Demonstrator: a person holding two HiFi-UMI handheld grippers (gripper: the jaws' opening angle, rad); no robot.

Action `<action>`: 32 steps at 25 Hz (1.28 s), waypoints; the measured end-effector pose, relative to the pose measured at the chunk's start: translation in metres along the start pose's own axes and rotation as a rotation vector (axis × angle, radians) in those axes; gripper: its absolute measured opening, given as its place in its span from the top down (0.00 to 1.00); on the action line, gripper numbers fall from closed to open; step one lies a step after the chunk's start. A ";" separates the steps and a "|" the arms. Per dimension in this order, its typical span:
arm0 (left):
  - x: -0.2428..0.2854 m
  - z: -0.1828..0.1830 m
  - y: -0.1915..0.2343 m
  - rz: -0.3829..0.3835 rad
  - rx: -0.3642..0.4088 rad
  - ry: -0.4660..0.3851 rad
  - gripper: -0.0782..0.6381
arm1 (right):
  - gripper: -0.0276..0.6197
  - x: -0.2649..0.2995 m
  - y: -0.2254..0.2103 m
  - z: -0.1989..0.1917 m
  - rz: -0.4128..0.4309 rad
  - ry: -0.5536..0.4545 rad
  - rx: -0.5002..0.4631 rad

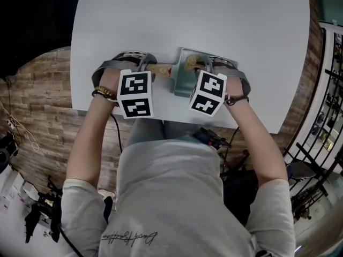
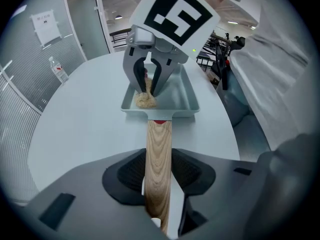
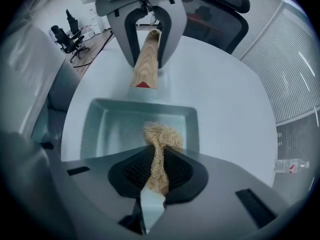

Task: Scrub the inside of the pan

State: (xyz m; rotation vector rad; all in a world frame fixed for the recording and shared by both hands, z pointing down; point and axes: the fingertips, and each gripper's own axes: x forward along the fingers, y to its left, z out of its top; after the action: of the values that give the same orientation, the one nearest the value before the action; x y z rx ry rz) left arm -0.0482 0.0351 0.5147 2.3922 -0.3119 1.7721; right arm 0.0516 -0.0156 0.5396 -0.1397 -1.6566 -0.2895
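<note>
A pale green rectangular pan [image 1: 181, 73] [image 2: 181, 95] [image 3: 107, 129] sits on the white table near its front edge. Its wooden handle [image 1: 160, 69] [image 2: 158, 159] [image 3: 148, 59] points left, and my left gripper [image 1: 151, 69] [image 2: 159, 194] is shut on it. My right gripper [image 1: 199, 64] [image 3: 156, 176] is shut on a tan fibrous scrubber [image 1: 191, 62] [image 2: 145, 99] [image 3: 159, 143]. The scrubber's loose end rests on the pan's floor, by the wall farthest from the handle.
The white table [image 1: 187, 25] stretches away beyond the pan. A water bottle [image 2: 59, 70] [image 3: 289, 166] stands at its far side. Office chairs [image 3: 215, 6] and a brick-pattern floor [image 1: 37, 116] surround the table.
</note>
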 end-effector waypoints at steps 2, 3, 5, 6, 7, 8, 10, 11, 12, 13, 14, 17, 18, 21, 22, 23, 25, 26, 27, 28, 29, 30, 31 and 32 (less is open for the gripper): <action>0.001 -0.001 0.001 -0.001 -0.002 0.002 0.67 | 0.85 -0.001 0.012 0.001 0.025 0.009 -0.025; 0.001 -0.001 0.001 -0.001 -0.001 0.003 0.67 | 0.85 -0.001 0.019 0.001 0.041 0.012 -0.032; 0.001 -0.001 0.003 0.000 0.000 0.005 0.67 | 0.85 -0.003 0.033 0.001 0.082 0.016 -0.040; 0.001 -0.001 0.003 0.001 0.001 0.007 0.67 | 0.85 -0.004 0.040 0.001 0.106 0.018 -0.042; 0.001 -0.001 0.004 0.003 0.002 0.007 0.67 | 0.85 -0.006 0.046 0.001 0.132 0.021 -0.042; 0.001 -0.001 0.004 0.003 0.002 0.008 0.67 | 0.85 -0.007 0.052 0.001 0.158 0.022 -0.040; 0.001 -0.001 0.004 0.003 0.001 0.008 0.67 | 0.85 -0.008 0.062 0.000 0.211 0.021 -0.033; 0.001 -0.002 0.005 0.003 0.000 0.008 0.67 | 0.85 -0.009 0.066 0.000 0.238 0.020 -0.031; 0.001 -0.002 0.005 0.004 -0.001 0.008 0.67 | 0.85 -0.009 0.069 0.000 0.263 0.020 -0.030; 0.001 -0.003 0.006 0.004 -0.001 0.009 0.67 | 0.85 -0.010 0.073 0.000 0.289 0.020 -0.028; 0.001 -0.003 0.006 0.005 -0.001 0.010 0.67 | 0.85 -0.010 0.076 0.000 0.313 0.020 -0.024; 0.001 -0.002 0.006 0.002 0.005 0.015 0.67 | 0.85 -0.012 0.080 -0.002 0.364 0.009 0.007; 0.002 -0.002 0.006 0.000 0.006 0.016 0.67 | 0.85 -0.012 0.081 -0.002 0.369 0.002 0.018; 0.001 -0.001 0.004 -0.007 0.013 0.018 0.67 | 0.85 -0.014 0.082 -0.002 0.353 -0.014 0.038; 0.000 -0.001 0.003 -0.009 0.016 0.018 0.67 | 0.85 -0.014 0.082 -0.002 0.344 -0.019 0.050; -0.001 0.000 0.003 -0.011 0.020 0.017 0.67 | 0.85 -0.015 0.081 -0.002 0.336 -0.026 0.068; -0.002 0.002 0.002 -0.016 0.028 0.012 0.67 | 0.85 -0.016 0.075 -0.005 0.318 -0.035 0.101; -0.003 0.003 0.002 -0.019 0.033 0.013 0.67 | 0.85 -0.016 0.069 -0.006 0.300 -0.035 0.108; -0.003 0.002 0.001 -0.020 0.038 0.016 0.67 | 0.85 -0.014 0.062 -0.008 0.274 -0.031 0.106; -0.002 0.002 0.000 -0.021 0.043 0.020 0.67 | 0.85 -0.012 0.054 -0.009 0.242 -0.025 0.099; -0.002 0.001 -0.001 -0.023 0.047 0.023 0.67 | 0.85 -0.010 0.044 -0.010 0.206 -0.018 0.090; -0.002 0.001 -0.002 -0.026 0.048 0.023 0.67 | 0.85 -0.008 0.034 -0.011 0.166 -0.010 0.082; -0.002 0.001 -0.003 -0.029 0.047 0.020 0.67 | 0.85 -0.006 0.024 -0.013 0.121 -0.004 0.075; -0.002 0.001 -0.003 -0.031 0.045 0.017 0.67 | 0.85 -0.004 0.012 -0.014 0.068 0.001 0.068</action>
State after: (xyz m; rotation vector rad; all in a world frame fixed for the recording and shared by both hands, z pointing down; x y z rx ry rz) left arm -0.0471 0.0384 0.5130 2.3966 -0.2340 1.8038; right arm 0.0691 -0.0074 0.5379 -0.1445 -1.6555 -0.1816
